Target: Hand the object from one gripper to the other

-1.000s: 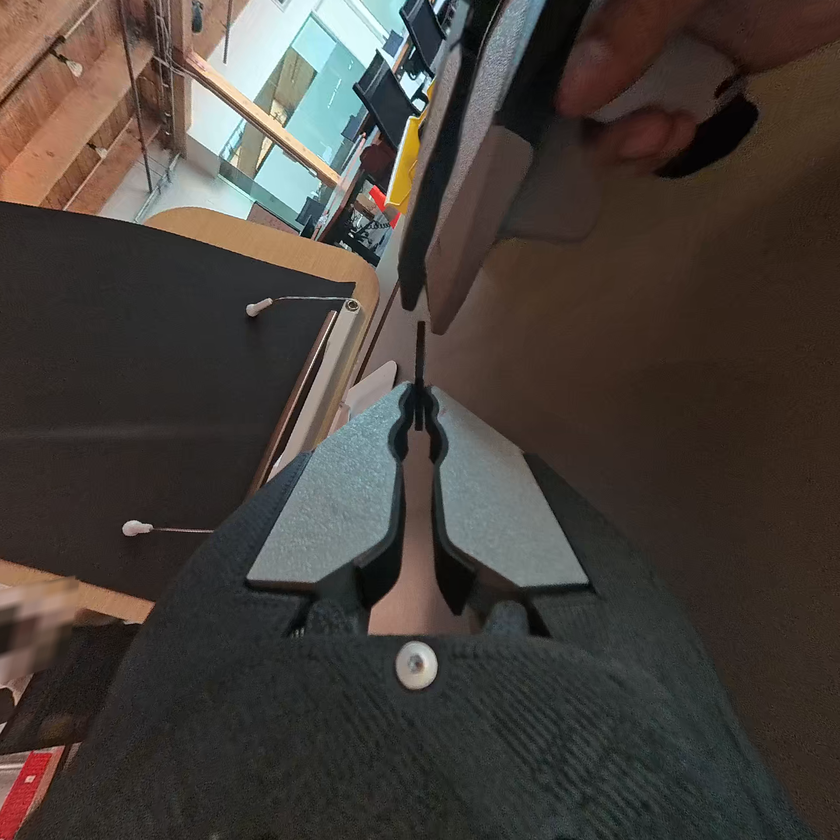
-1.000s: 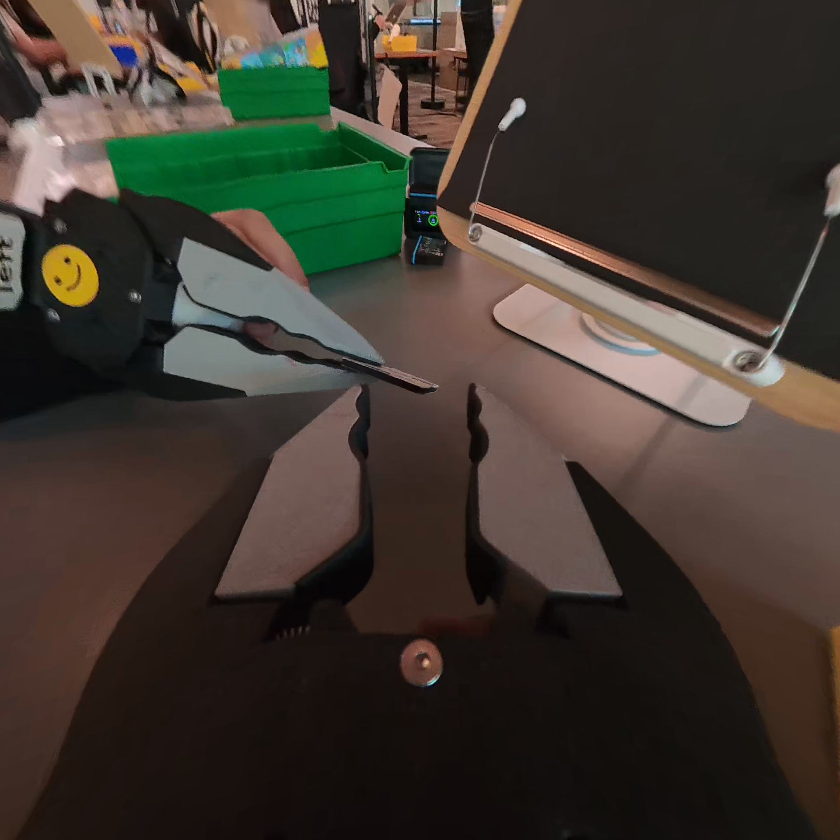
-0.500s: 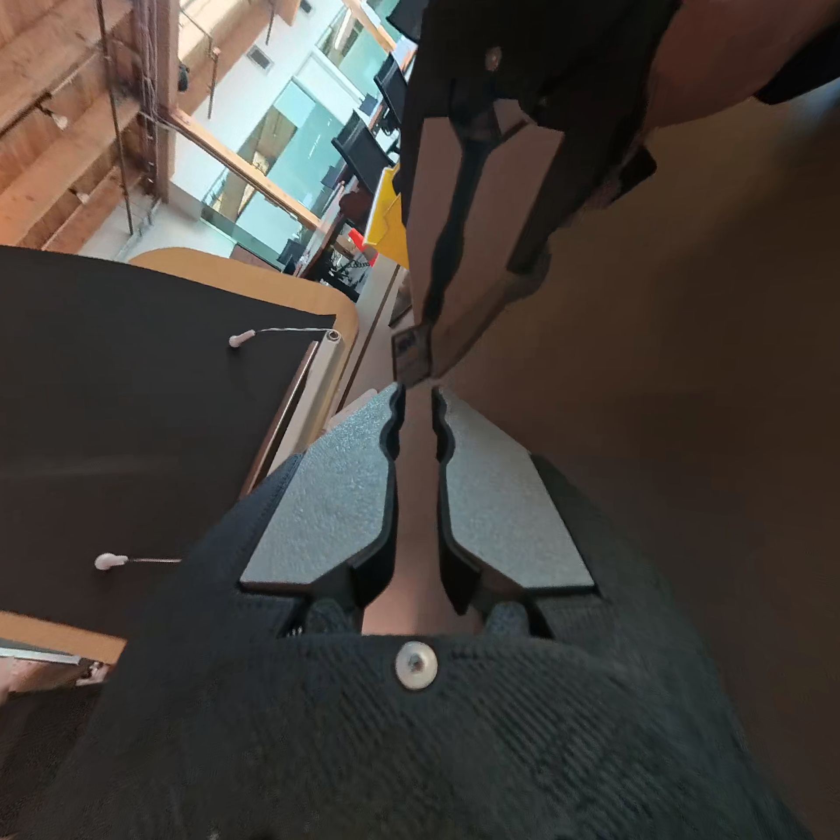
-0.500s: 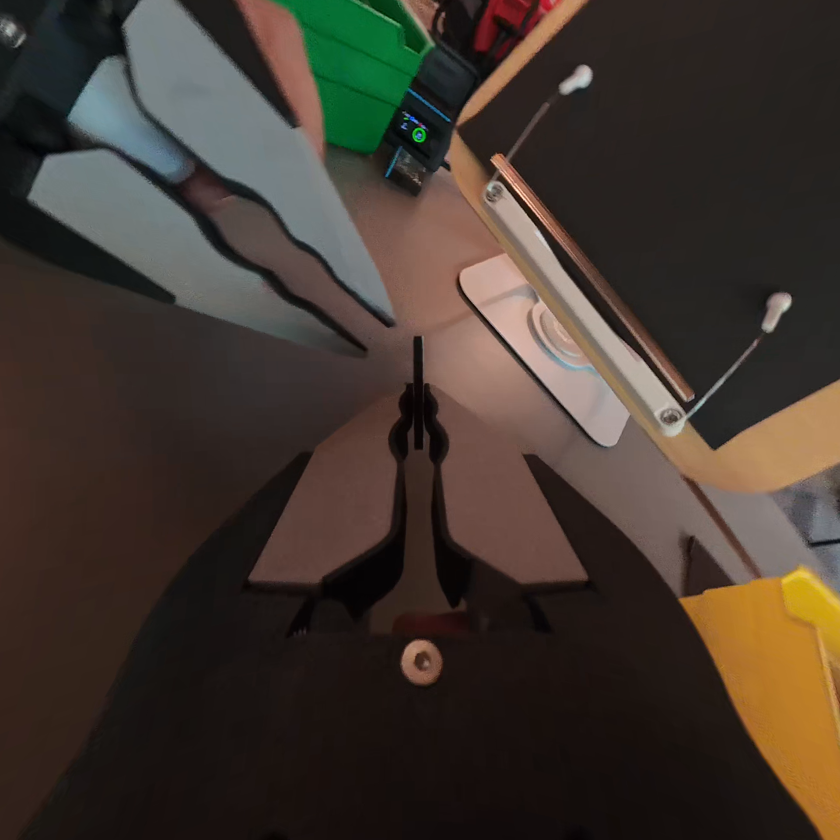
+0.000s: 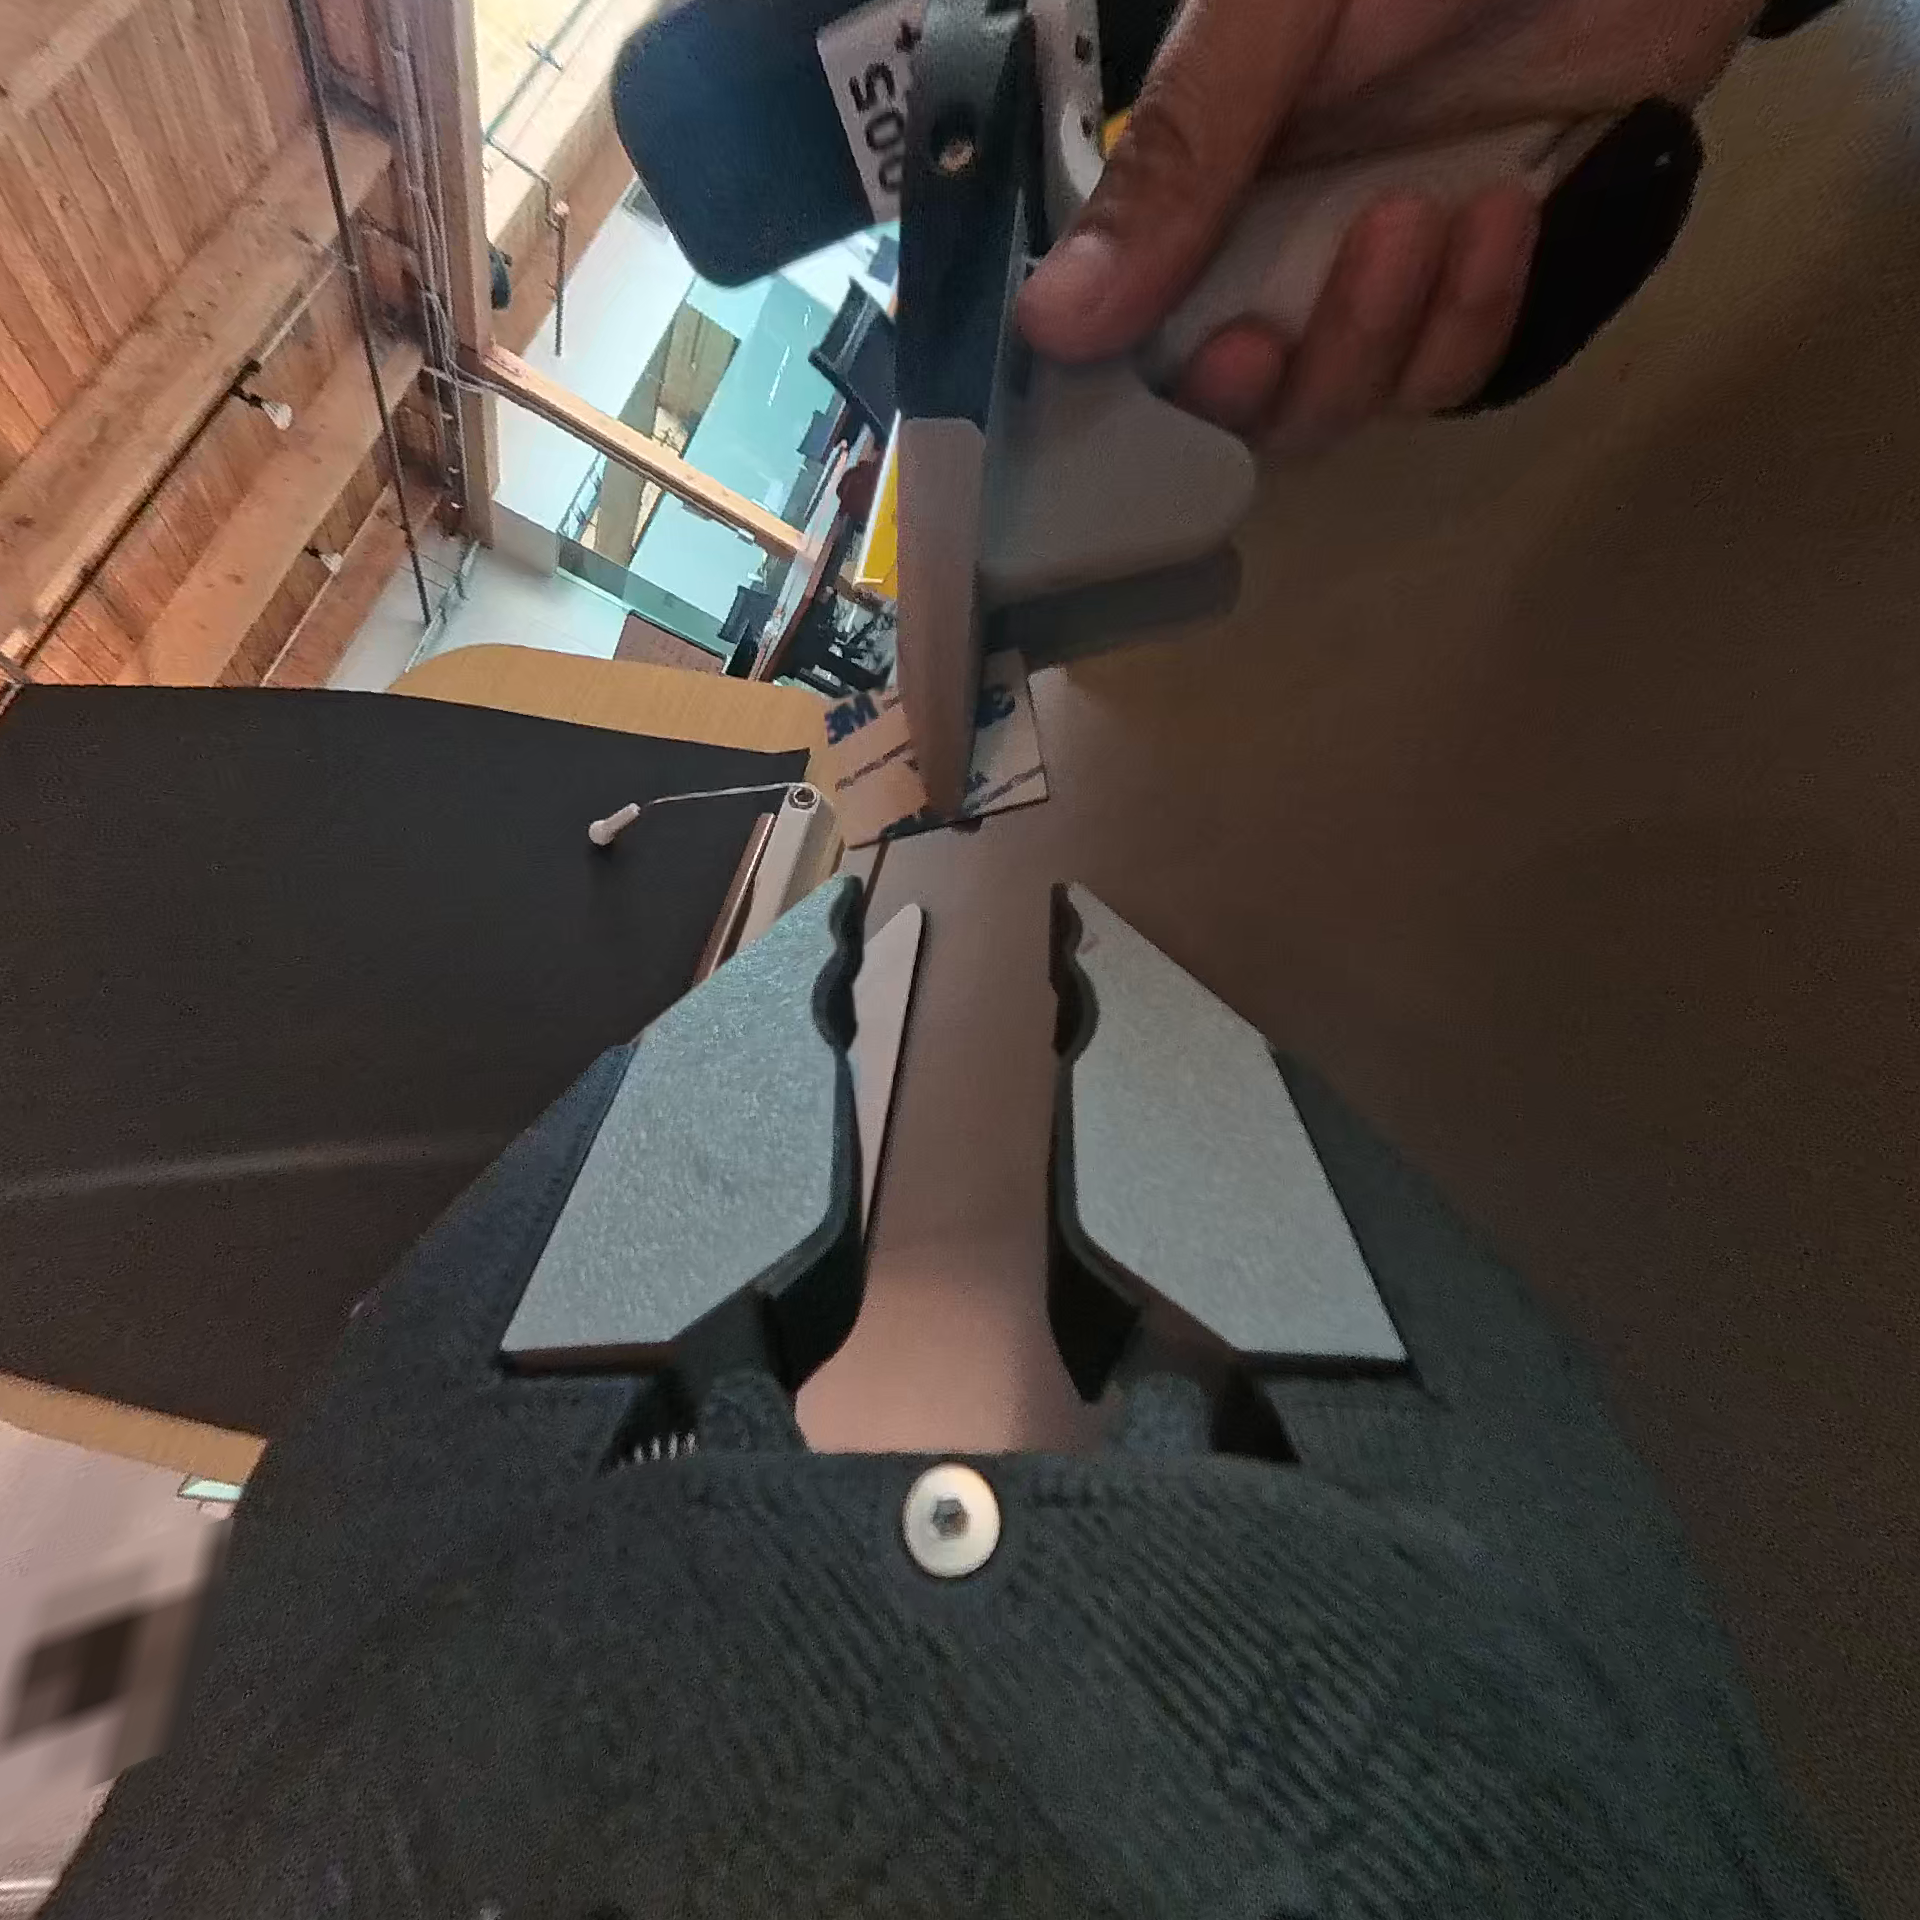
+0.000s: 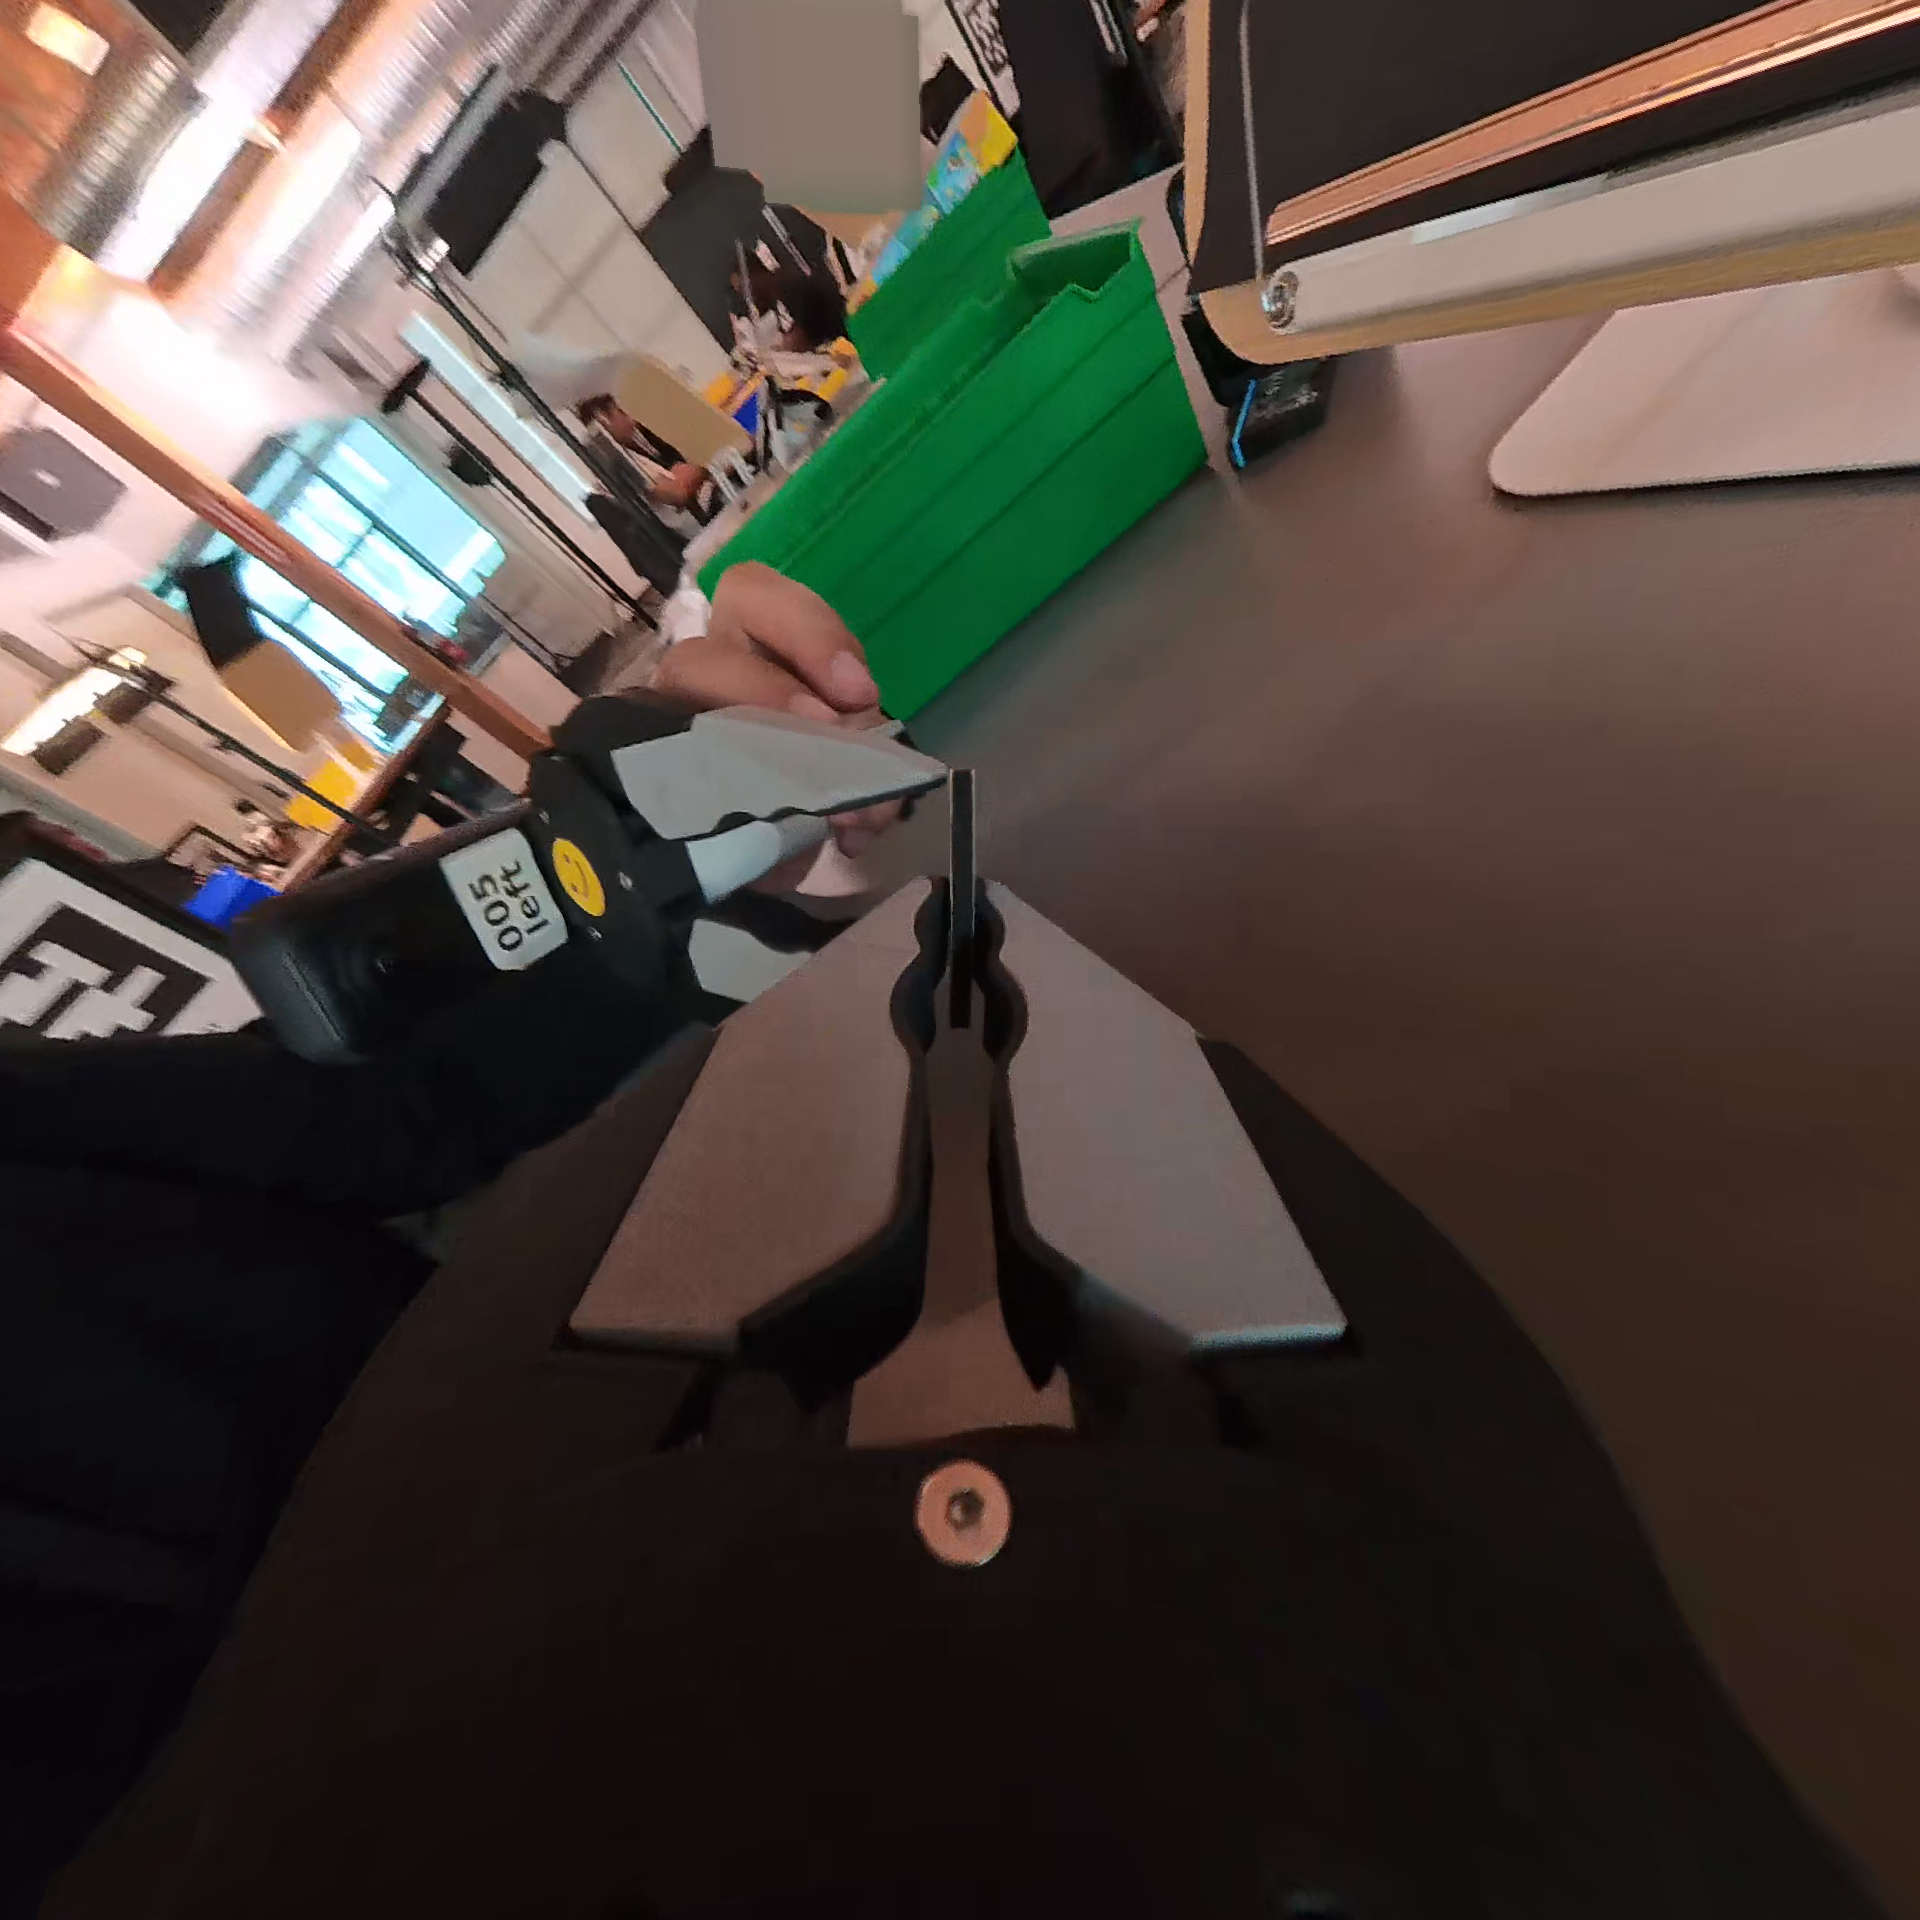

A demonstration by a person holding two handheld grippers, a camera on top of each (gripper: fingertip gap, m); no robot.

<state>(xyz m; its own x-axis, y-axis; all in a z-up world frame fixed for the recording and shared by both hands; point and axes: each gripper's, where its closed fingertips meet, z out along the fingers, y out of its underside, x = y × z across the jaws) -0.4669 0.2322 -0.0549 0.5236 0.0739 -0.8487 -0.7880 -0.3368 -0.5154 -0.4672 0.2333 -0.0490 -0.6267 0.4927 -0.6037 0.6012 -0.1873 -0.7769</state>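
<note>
Left gripper: fingers apart, nothing between them.
Right gripper: fingers clamped on the thin flat card, seen edge-on at the tips.
Card position: in the left wrist view, the card sits just beyond the left fingertips, apart from them.
Background: green bins on the grey table.

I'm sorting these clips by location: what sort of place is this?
Probably a shared workshop or lab. Green plastic bins stand on a grey table, people work at tables behind, and timber beams and glass partitions show beyond.
</note>
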